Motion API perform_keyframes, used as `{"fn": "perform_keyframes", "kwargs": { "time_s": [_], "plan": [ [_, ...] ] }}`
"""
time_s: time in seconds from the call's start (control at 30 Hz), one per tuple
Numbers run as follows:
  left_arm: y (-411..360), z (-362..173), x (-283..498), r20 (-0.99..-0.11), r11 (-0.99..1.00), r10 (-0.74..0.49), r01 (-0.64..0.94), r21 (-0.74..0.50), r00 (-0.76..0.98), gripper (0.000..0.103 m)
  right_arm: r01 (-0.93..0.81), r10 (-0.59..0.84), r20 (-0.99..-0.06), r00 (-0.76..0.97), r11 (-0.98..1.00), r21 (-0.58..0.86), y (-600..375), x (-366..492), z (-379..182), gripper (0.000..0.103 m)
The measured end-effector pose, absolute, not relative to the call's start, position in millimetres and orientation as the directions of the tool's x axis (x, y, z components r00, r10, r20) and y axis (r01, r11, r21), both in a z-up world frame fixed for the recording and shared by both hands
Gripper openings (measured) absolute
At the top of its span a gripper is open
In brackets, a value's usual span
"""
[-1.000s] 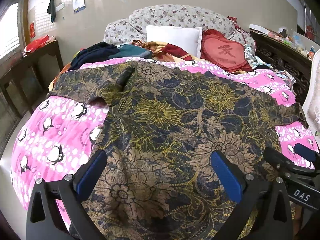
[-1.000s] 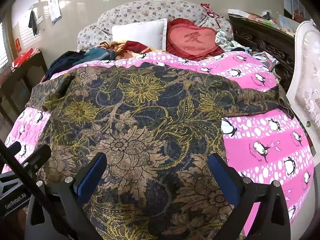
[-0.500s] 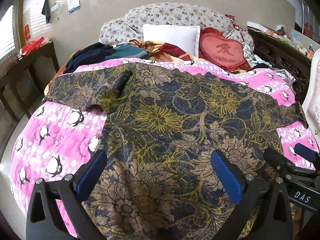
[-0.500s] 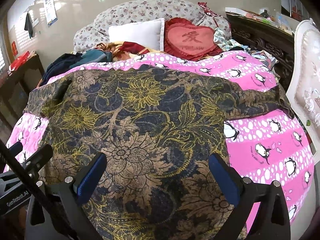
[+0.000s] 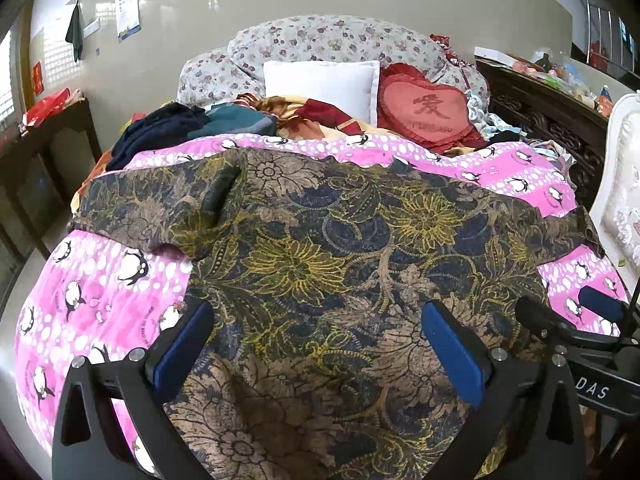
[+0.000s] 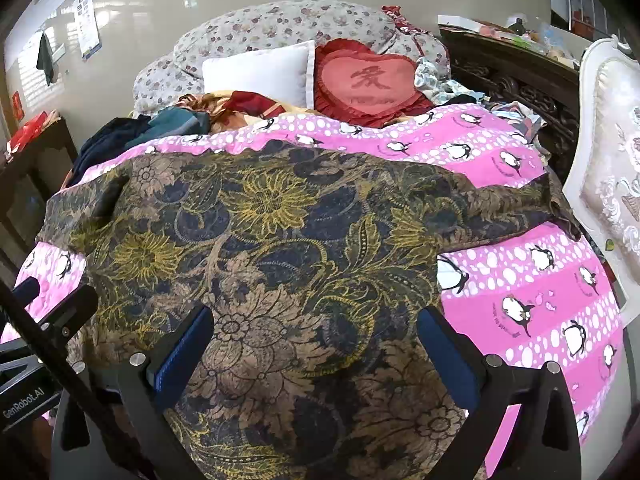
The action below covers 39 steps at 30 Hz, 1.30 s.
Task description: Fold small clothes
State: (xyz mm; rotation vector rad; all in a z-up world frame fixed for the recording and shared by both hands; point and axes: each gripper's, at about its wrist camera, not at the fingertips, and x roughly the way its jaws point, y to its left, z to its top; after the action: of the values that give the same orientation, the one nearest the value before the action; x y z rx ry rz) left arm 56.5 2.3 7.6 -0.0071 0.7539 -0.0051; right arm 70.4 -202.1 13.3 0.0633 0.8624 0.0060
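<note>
Left wrist view, floral shirt [image 5: 320,260] spread on pink blanket [image 5: 92,300], both grippers spread apart.

Shirt [image 5: 320,264] covered mid-bed; bare quilt [image 6: 532,292] strips lay open on its left and right. Far end was blocked by a clothes pile [image 5: 188,124] and pillows [image 5: 324,84]. Chair [image 6: 612,176] crowded the right edge, dark table [image 5: 48,136] far left.

Shirt [image 5: 320,264] lies spread flat on the quilt [image 5: 100,292] covering the bed. Behind the shirt: clothes pile [image 5: 192,124] toward the left, square pillow [image 5: 324,84] centre, heart cushion [image 5: 428,108] just right of it. Carved sideboard [image 6: 516,80] stands right of the shirt, chair [image 6: 612,184] nearer.
</note>
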Motion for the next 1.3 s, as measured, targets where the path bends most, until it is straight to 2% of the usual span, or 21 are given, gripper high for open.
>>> {"fn": "perform_keyframes", "kwargs": {
  "time_s": [0.6, 0.87, 0.97, 1.07, 1.3],
  "plan": [
    [7.3, -1.6, 63.2, -0.711, 0.999, -0.023, -0.005, -0.036, 0.703, 0.103, 0.01, 0.021, -0.767, 0.642, 0.999, 0.036, -196.3, 75.0, 12.1, 0.103],
    [29.7, 2.0, 66.8, -0.718, 0.997, -0.034, -0.022, -0.069, 0.695, 0.103, -0.044, 0.069, -0.781, 0.62, 0.998, 0.053, -183.6, 85.7, 13.4, 0.103],
    [54.3, 4.2, 73.1, -0.734, 0.994, -0.039, -0.045, -0.095, 0.679, 0.103, -0.095, 0.141, -0.788, 0.6, 0.99, 0.106, -173.2, 95.8, 17.1, 0.103],
    [97.3, 3.2, 83.5, -0.762, 0.985, -0.042, -0.103, -0.142, 0.647, 0.103, -0.125, 0.138, -0.778, 0.613, 0.989, 0.077, -154.8, 107.5, 21.1, 0.103],
    [217.8, -2.6, 99.0, -0.783, 0.913, 0.053, -0.347, -0.213, 0.62, 0.103, -0.308, 0.273, -0.759, 0.592, 0.946, 0.1, -86.7, 145.9, 18.2, 0.103]
  ]
}}
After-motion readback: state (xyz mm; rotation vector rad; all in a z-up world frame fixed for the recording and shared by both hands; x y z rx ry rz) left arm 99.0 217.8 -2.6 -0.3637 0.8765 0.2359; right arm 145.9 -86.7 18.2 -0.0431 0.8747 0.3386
